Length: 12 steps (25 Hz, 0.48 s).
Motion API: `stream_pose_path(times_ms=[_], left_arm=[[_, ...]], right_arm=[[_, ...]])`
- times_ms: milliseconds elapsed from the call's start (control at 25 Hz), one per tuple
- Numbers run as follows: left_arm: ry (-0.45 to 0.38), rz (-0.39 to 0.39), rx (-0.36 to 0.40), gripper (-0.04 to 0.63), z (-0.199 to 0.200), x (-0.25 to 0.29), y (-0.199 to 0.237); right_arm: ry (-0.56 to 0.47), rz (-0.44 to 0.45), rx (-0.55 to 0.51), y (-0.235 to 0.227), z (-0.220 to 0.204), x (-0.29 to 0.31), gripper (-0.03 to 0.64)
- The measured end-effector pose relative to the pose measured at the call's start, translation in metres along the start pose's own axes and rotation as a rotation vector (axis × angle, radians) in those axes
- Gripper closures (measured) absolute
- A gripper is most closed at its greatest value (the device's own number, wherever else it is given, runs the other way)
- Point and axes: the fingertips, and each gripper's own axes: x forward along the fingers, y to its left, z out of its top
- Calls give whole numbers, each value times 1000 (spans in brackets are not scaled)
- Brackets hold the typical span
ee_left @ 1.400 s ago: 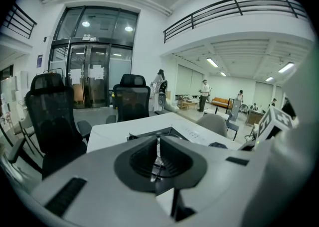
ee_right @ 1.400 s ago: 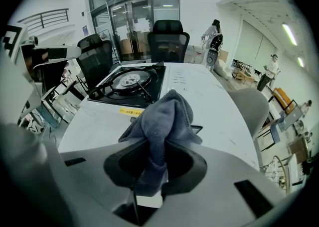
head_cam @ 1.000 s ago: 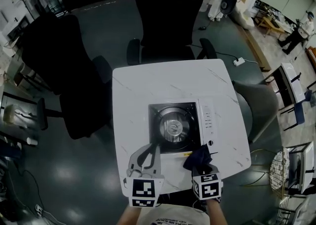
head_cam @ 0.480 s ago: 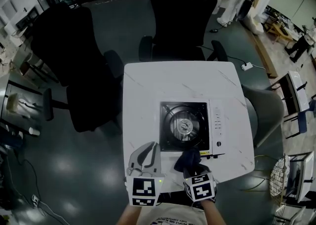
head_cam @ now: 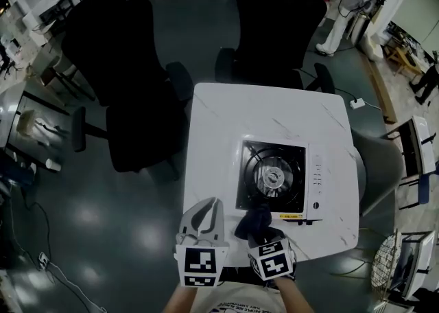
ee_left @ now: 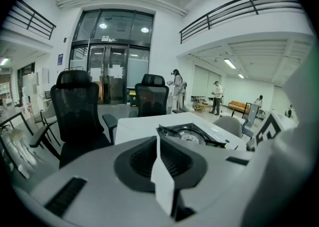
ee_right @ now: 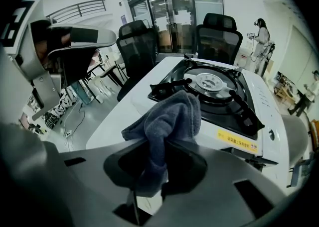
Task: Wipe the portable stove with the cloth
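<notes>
Right gripper view says it all really: the dark blue cloth (ee_right: 169, 121) is pinched tight in the right gripper (ee_right: 149, 173), bunched up right at the near front edge of the portable stove (ee_right: 214, 89), which is sat on the white table (head_cam: 219, 133). The left gripper (ee_left: 162, 171) is seen with its jaws pressed together on nothing, held off to the stove's left. For a decent wipe, the wad should probably be flattened onto the top plate and dragged around the burner, not snagged on the pan supports.

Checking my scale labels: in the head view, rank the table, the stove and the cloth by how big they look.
1. table
2. stove
3. cloth, bunched in the right gripper, so partly hidden
</notes>
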Motion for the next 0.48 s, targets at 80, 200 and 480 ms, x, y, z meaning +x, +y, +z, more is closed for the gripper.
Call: stream_pose_path(times_ms=[80, 200, 480], left_arm=[[2, 16, -8, 565, -3, -3, 6], [2, 39, -18, 565, -6, -6, 13], [0, 72, -41, 565, -12, -13, 24]], right_arm=[[4, 18, -19, 8, 3, 3, 526], [8, 46, -52, 20, 8, 8, 526], [13, 111, -133, 51, 20, 17, 526]])
